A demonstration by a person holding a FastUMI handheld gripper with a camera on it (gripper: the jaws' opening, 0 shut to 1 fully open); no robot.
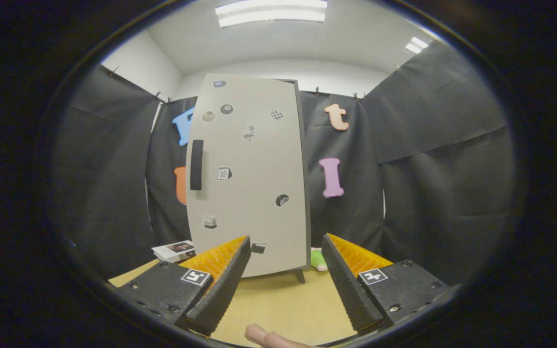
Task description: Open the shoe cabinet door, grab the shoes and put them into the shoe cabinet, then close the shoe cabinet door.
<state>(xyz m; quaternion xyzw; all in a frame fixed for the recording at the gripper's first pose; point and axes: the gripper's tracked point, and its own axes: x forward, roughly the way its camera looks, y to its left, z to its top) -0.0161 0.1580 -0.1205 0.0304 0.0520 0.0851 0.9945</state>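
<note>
My hand-held gripper (285, 270) is spread wide and holds nothing; its ribbed black fingers (220, 285) have orange backs. Straight ahead, beyond the fingers, the tall pale-grey shoe cabinet (249, 193) stands on the light wooden surface (278, 304), its smooth sticker-dotted door shut, with a black vertical handle (196, 165).

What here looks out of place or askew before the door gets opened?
Little stands out. The pale grey sticker-covered cabinet door is shut and upright, beyond the open gripper. One oddity: a green and pink soft object lies half-hidden behind the cabinet's foot; I cannot tell what it is.
</note>
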